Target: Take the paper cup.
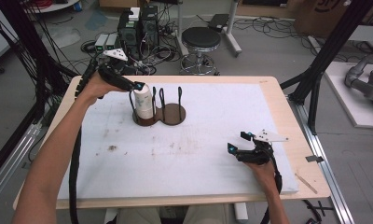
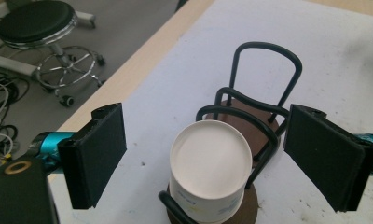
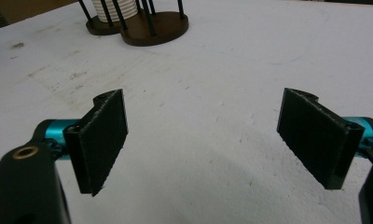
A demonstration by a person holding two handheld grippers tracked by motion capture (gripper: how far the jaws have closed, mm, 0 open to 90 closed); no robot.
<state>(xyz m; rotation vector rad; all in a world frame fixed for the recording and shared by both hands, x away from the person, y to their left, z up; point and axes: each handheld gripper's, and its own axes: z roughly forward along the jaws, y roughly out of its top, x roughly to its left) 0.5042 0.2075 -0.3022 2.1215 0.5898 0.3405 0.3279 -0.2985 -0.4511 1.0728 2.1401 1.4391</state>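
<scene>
A white paper cup point(image 1: 144, 103) stands bottom up in the left end of a brown-based rack point(image 1: 173, 115) with black wire hoops, at the back left of the white board. My left gripper point(image 1: 139, 87) hovers just above and left of the cup, open. In the left gripper view the cup point(image 2: 208, 168) sits below and between the wide-apart pads point(image 2: 100, 154), touching neither, with the rack's hoops point(image 2: 267, 51) behind it. My right gripper point(image 1: 237, 142) rests low at the front right, open and holding nothing. The right gripper view has the rack point(image 3: 154, 25) and cup point(image 3: 114, 8) far off beyond my right gripper point(image 3: 203, 100).
The white board point(image 1: 198, 158) covers a wooden table point(image 1: 287, 116). A black stool point(image 1: 201, 39), computer boxes and cables lie on the floor past the far edge. Black frame posts stand at both sides.
</scene>
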